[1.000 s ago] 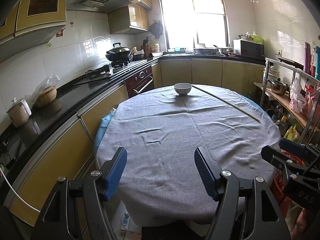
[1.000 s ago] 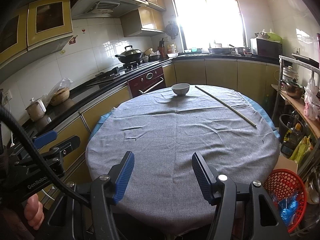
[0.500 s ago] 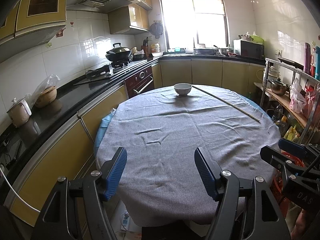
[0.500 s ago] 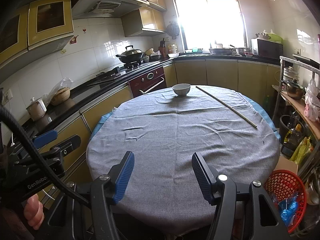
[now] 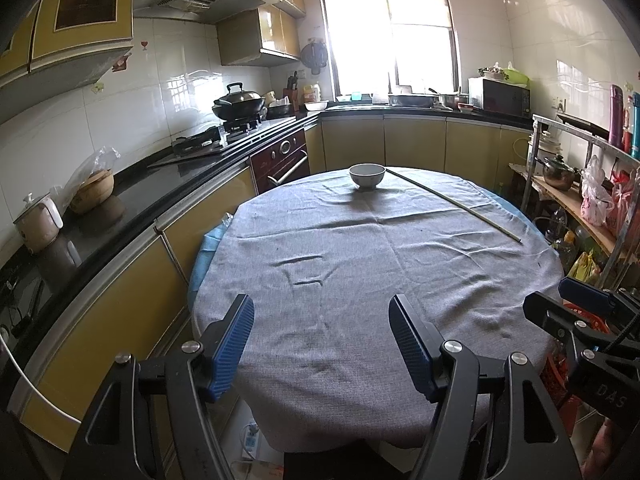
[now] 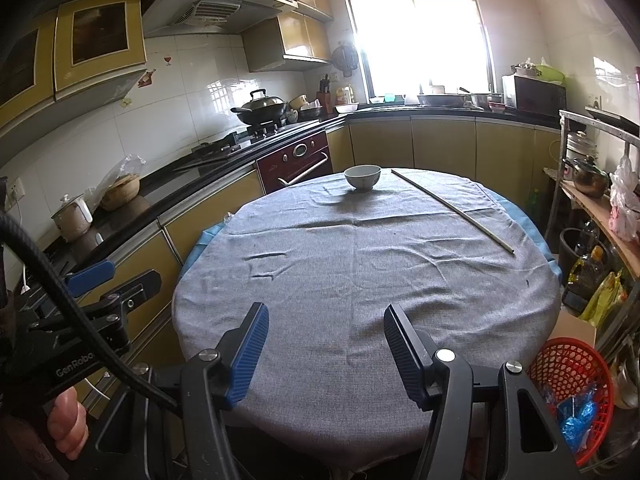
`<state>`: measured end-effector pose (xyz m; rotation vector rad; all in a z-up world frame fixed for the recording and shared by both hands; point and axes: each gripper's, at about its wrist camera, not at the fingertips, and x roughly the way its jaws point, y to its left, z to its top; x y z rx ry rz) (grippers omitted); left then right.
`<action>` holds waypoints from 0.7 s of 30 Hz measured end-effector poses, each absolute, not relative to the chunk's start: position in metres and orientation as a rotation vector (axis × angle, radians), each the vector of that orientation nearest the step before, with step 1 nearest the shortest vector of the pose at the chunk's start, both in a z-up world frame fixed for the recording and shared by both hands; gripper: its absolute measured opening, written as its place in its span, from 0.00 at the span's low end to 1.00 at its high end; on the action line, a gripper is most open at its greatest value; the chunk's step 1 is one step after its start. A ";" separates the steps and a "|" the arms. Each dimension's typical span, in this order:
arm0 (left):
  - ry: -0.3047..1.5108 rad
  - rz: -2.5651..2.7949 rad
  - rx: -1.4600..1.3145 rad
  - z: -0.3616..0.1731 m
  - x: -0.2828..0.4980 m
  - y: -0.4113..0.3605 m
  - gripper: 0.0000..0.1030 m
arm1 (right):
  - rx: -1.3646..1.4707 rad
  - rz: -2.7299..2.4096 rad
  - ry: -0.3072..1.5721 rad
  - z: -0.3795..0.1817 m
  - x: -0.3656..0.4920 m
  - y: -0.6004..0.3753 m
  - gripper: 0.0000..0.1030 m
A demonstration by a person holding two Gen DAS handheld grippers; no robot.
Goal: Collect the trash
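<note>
A round table with a grey cloth (image 5: 360, 264) fills both views; it also shows in the right wrist view (image 6: 360, 264). A white bowl (image 5: 367, 175) stands at its far edge, next to a long thin stick (image 5: 452, 200). A red basket (image 6: 570, 392) holding blue wrappers (image 6: 574, 416) stands on the floor at the table's right. My left gripper (image 5: 322, 344) is open and empty above the table's near edge. My right gripper (image 6: 326, 350) is open and empty there too. No loose trash shows on the cloth.
A black counter (image 5: 132, 208) with a stove, wok (image 5: 240, 102) and pots runs along the left. A metal shelf (image 5: 580, 196) with a pot, bags and bottles stands on the right. A dark bin (image 6: 576, 248) sits beyond the basket.
</note>
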<state>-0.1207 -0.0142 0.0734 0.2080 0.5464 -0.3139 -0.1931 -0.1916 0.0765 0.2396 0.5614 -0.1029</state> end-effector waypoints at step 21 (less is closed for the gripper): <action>0.568 -0.314 0.208 0.066 -0.115 -0.013 0.69 | 0.243 -0.106 0.577 0.068 -0.191 -0.194 0.62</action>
